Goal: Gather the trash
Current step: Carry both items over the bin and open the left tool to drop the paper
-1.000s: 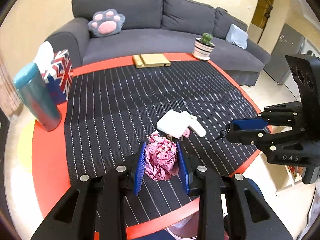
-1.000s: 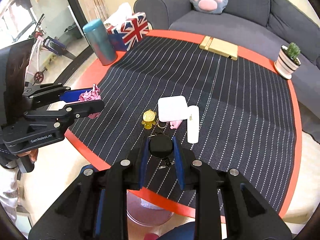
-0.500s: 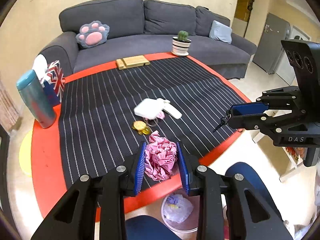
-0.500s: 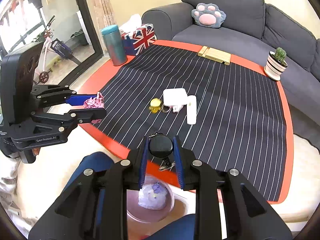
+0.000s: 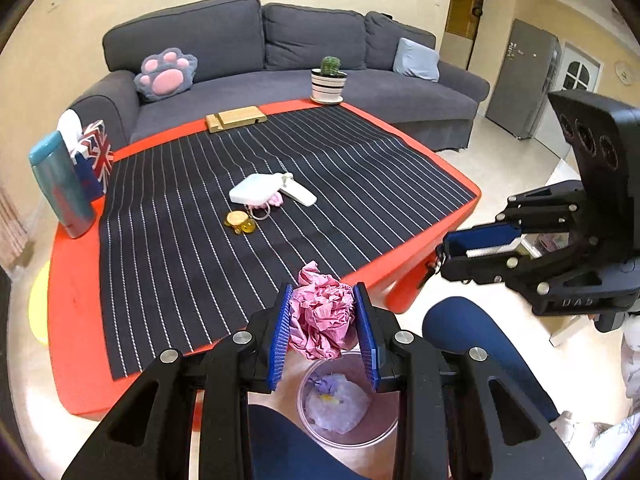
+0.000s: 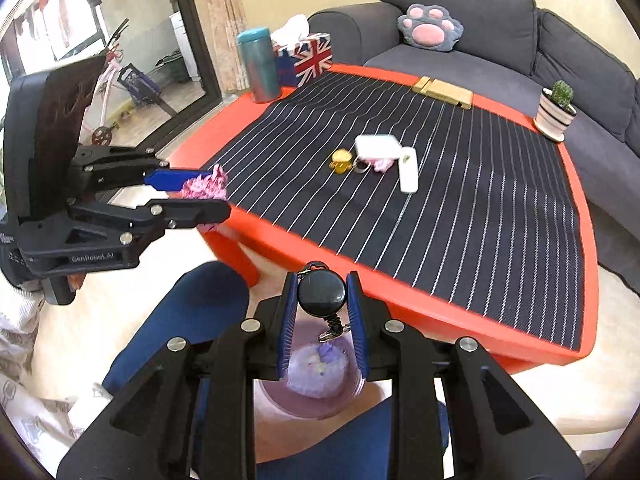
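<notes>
My left gripper (image 5: pixel 323 318) is shut on a crumpled pink paper ball (image 5: pixel 322 322), held in the air just off the table's near edge. Right below it stands a clear round bin (image 5: pixel 348 398) with pale wrappers inside. My right gripper (image 6: pixel 322 304) is shut on a black round badge reel (image 6: pixel 321 297) with a small metal clip hanging from it, also above the bin (image 6: pixel 316 380). Each gripper shows in the other's view: the right gripper (image 5: pixel 460 248) at the right, the left gripper (image 6: pixel 208 196) with the pink ball (image 6: pixel 205 187) at the left.
The red table (image 5: pixel 72 320) carries a black striped cloth with a white box (image 5: pixel 256 190), a white stick (image 5: pixel 298 194), a gold trinket (image 5: pixel 240 222), a teal tumbler (image 5: pixel 60 184), a flag tissue box (image 5: pixel 94 156), a wooden block (image 5: pixel 236 119) and a potted cactus (image 5: pixel 329 80). Blue-trousered knees (image 6: pixel 192 320) flank the bin. A grey sofa (image 5: pixel 280 52) stands behind.
Both grippers have drawn back from over the cloth to beyond the table's near edge, still holding the pink ball and the badge reel. The bin has come into view beneath them.
</notes>
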Demonstrator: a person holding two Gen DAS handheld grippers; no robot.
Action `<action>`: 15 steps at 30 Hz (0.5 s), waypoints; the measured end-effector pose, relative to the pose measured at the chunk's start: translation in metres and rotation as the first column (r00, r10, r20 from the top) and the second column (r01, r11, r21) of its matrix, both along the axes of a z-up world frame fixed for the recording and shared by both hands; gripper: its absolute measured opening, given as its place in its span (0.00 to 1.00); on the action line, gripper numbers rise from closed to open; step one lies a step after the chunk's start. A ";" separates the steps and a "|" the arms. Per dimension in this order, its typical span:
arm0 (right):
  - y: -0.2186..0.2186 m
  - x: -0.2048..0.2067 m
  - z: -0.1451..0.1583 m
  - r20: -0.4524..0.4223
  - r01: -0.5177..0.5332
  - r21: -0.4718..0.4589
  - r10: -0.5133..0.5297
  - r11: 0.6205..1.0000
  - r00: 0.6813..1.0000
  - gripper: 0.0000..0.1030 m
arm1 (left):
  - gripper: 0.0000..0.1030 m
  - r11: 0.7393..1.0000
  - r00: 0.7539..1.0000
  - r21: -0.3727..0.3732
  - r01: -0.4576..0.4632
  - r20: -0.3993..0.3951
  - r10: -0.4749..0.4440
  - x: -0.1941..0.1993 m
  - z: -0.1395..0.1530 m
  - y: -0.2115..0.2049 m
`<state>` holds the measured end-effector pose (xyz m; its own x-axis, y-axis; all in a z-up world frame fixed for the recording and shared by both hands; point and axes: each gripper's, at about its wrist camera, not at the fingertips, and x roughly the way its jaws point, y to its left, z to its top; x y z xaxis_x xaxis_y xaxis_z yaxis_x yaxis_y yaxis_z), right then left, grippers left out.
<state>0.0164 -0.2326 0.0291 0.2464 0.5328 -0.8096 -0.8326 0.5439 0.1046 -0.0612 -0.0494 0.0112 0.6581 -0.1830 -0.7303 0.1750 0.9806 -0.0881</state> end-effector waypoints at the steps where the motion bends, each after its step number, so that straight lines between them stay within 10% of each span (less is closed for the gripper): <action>1: -0.001 -0.005 -0.003 -0.003 -0.007 -0.006 0.007 1.000 1.000 0.24 | 0.29 1.000 1.000 -0.004 0.002 0.001 -0.002 -0.003 0.000 -0.001; 14: -0.002 -0.033 -0.032 -0.095 -0.077 -0.009 0.076 0.997 0.993 0.26 | 0.29 0.998 0.999 -0.054 0.021 -0.023 -0.022 -0.026 -0.011 -0.008; 15: -0.001 -0.033 -0.034 -0.096 -0.076 -0.012 0.075 0.997 0.993 0.46 | 0.30 0.998 0.999 -0.054 0.020 -0.024 -0.022 -0.026 -0.011 -0.007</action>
